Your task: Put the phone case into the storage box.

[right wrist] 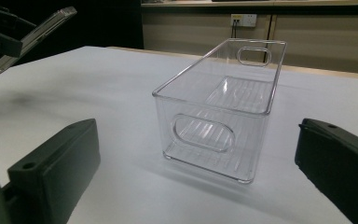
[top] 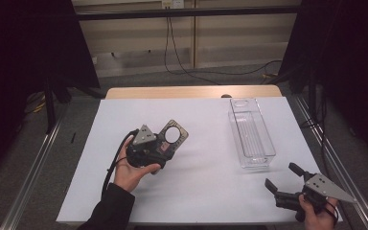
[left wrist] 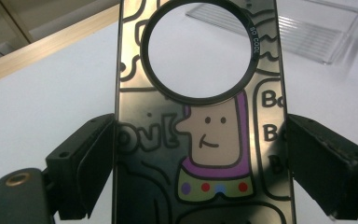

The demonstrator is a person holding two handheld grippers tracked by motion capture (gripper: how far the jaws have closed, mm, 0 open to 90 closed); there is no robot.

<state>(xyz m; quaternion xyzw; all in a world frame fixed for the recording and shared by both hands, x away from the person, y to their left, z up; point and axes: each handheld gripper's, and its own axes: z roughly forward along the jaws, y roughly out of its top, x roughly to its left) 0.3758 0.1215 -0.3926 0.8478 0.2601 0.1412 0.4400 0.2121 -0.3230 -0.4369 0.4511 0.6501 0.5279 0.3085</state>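
We see a table covered with a white sheet (top: 191,158). Our left gripper (top: 165,143) sits a bit left of the middle of the high view, held up in our left hand (top: 130,171). Its jaws are squeezed onto the two long edges of a flat dark card with a round hole (left wrist: 200,130). The card has cartoon drawings on it: a funny face in a purple hood, some colored dots, and bubble letters. In the left gripper view the card stands straight up between the two jaws, so we think it is pinched by its sides to keep it from slipping. In the high view the card is lifted above the sheet and tilted toward the upper right of the picture.

At the right of the high view lies a clear plastic bin (top: 250,134). It is long and narrow, it is empty, and it has a cut-out handle at each end. It rests flat on the sheet, well apart from the card.

Our right gripper (top: 281,178) is at the lower right of the high view, in our right hand (top: 316,216). Its jaws are spread wide and hold nothing. In the right gripper view the bin (right wrist: 223,112) sits between the two jaws but farther off, so maybe this gripper is waiting to steady it.

We guess the card may go into the bin, but we cannot be sure.
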